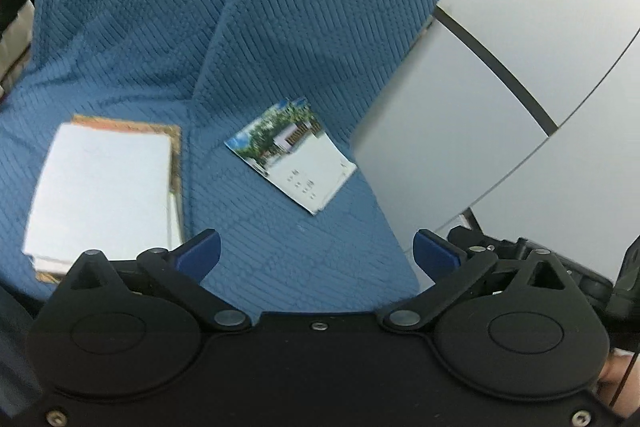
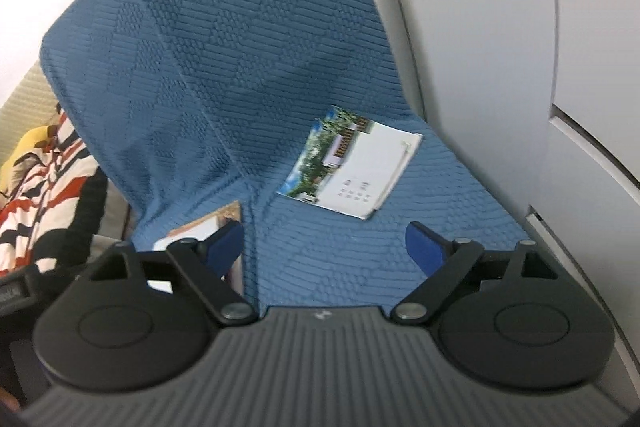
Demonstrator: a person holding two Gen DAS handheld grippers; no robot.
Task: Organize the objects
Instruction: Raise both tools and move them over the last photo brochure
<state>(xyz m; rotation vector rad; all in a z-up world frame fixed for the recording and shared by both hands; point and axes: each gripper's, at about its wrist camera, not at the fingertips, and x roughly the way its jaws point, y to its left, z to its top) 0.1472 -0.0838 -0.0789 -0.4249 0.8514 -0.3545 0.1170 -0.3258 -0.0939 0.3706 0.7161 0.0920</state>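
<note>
Both tools, left tool (image 1: 316, 251) and right tool (image 2: 324, 247), are seen spread wide, empty. Photo booklet (image 2: 352, 167) lies upper right of centre, long axis diagonal; the right tool is judged nearer.

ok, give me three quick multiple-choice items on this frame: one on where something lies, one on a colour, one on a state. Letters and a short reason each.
1. Where does the photo booklet lie?
A. on the blue seat cover
B. on the white stack of paper
C. between the left gripper's jaws

2. What colour are the left gripper pads?
A. red
B. blue
C. yellow

3. How do the right gripper jaws stand?
A. shut on the booklet
B. shut on nothing
C. open and empty

Key: 1 A, the booklet lies flat on the cover, apart from the stack. 2 B, both pads show blue. 3 C, the pads stand wide apart with only cover between them.
</note>
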